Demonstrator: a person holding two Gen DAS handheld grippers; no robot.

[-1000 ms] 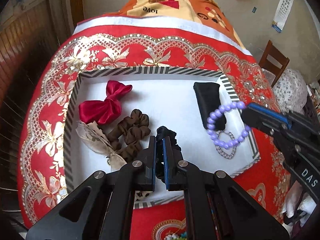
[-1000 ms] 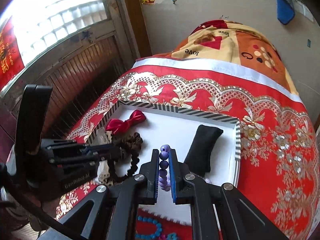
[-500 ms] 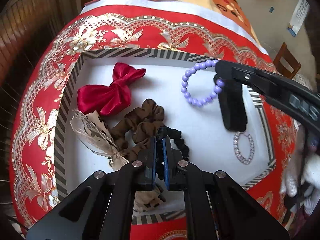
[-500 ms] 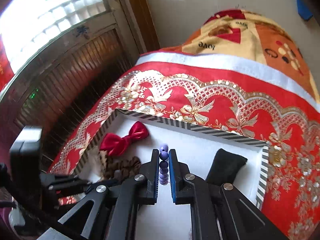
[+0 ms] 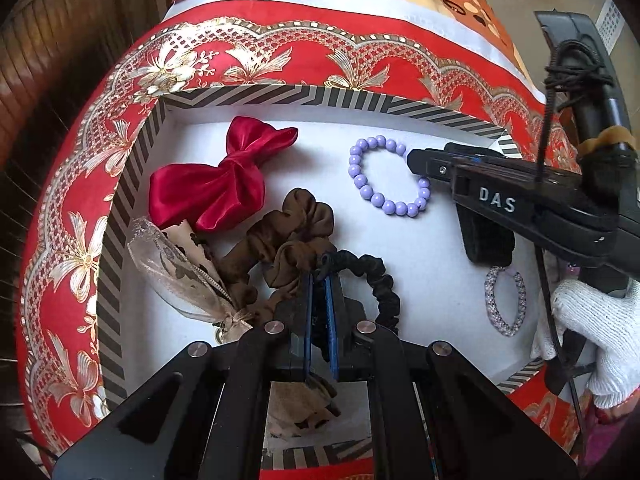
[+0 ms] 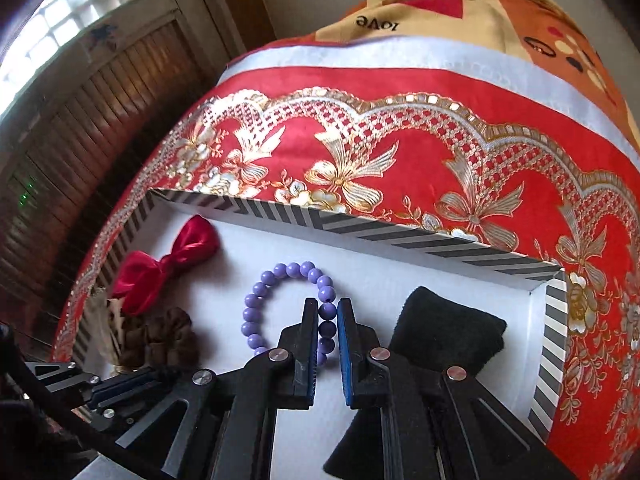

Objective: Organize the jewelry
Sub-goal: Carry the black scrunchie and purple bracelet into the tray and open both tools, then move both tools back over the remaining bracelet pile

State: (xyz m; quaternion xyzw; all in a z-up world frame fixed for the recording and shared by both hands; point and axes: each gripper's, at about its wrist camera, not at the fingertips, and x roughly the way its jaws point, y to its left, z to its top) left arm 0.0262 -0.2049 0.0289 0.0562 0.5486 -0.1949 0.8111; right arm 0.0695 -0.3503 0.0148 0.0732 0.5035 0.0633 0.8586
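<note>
A purple bead bracelet (image 5: 376, 196) (image 6: 260, 300) lies on the white floor of a striped-rim box (image 5: 280, 98) (image 6: 400, 236). My right gripper (image 6: 328, 312) (image 5: 416, 160) is shut on the bracelet's near-right beads, low at the box floor. My left gripper (image 5: 319, 276) is shut on a black scrunchie (image 5: 380, 280) at the box's front, beside a brown scrunchie (image 5: 288, 236) (image 6: 160, 336). A red satin bow (image 5: 224, 184) (image 6: 168, 264) lies at the left, a black pouch (image 6: 440, 332) (image 5: 488, 244) at the right, and a rhinestone bracelet (image 5: 504, 300) at front right.
A sheer beige patterned bow (image 5: 180, 264) lies at the box's front left. The box sits on a red and gold cloth (image 5: 80, 240) (image 6: 400, 140). A wooden shutter wall (image 6: 80, 120) is at the left. A gloved hand (image 5: 600, 328) holds the right gripper.
My right gripper carried the purple bracelet from the box's right side to its far middle and lowered it flat onto the floor. My left gripper kept its hold on the black scrunchie.
</note>
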